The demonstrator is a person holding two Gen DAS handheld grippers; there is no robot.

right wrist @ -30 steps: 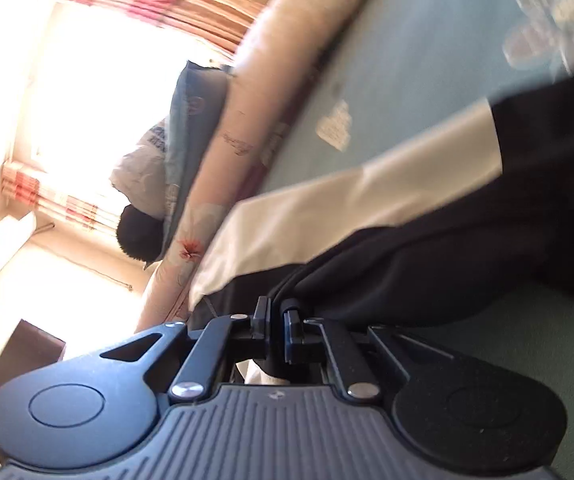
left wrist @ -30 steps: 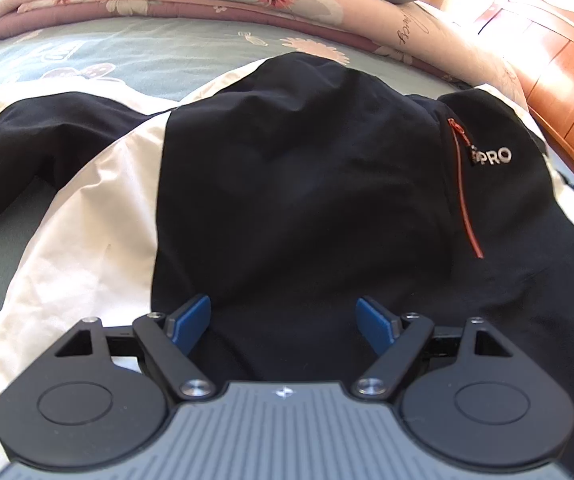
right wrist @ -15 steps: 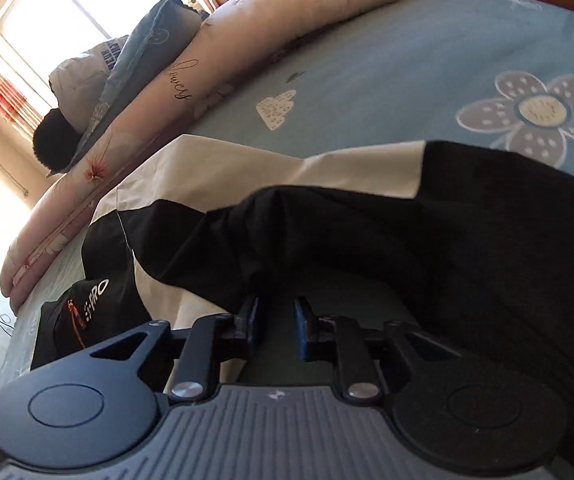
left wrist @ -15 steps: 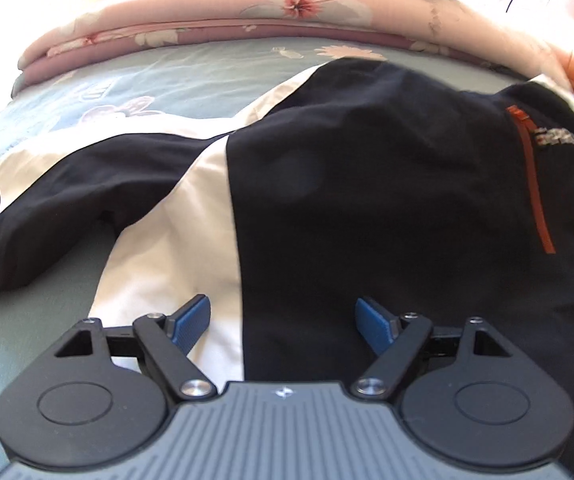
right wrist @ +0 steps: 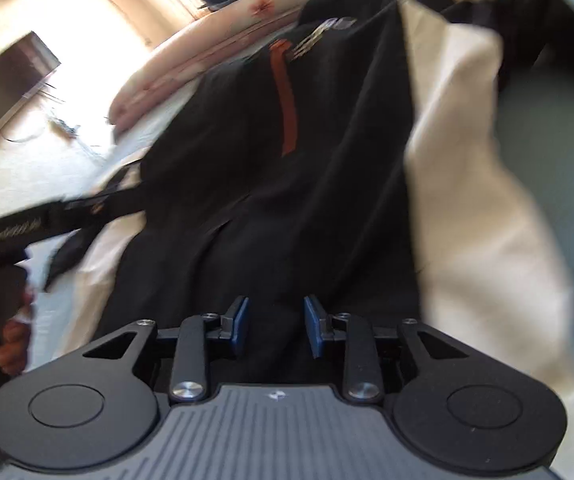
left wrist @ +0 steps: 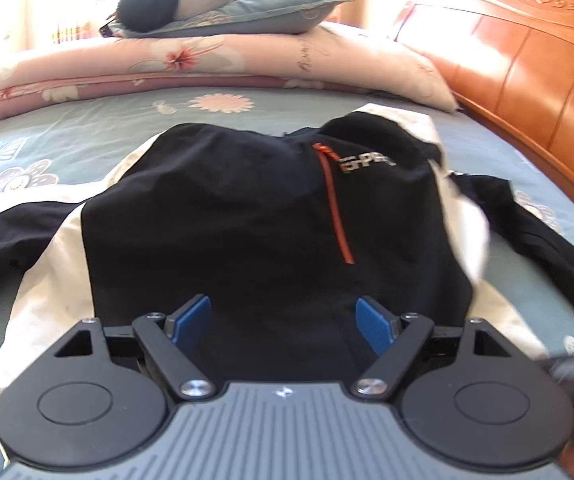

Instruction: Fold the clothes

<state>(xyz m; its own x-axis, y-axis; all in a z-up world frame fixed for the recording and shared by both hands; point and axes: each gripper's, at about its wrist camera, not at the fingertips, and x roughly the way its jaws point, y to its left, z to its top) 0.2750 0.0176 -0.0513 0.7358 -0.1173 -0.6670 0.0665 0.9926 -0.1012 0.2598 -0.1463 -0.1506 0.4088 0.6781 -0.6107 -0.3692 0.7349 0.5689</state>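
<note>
A black and cream jacket with an orange zipper lies spread, front up, on the blue-green floral bedsheet. Its sleeves stretch out to the left and right. My left gripper is open and empty, just above the jacket's lower hem. My right gripper is open with a narrower gap, empty, over the black hem of the same jacket; this view is tilted and blurred. A cream side panel lies to its right.
A folded pink floral quilt with a pillow and stuffed items lies along the far side of the bed. An orange wooden headboard stands at the right. In the right wrist view a dark screen and my left hand show at the left.
My right gripper has let go of the right sleeve, opened, and swung over to the jacket's hem. My left gripper stayed open and shifted rightward to centre on the black front.
</note>
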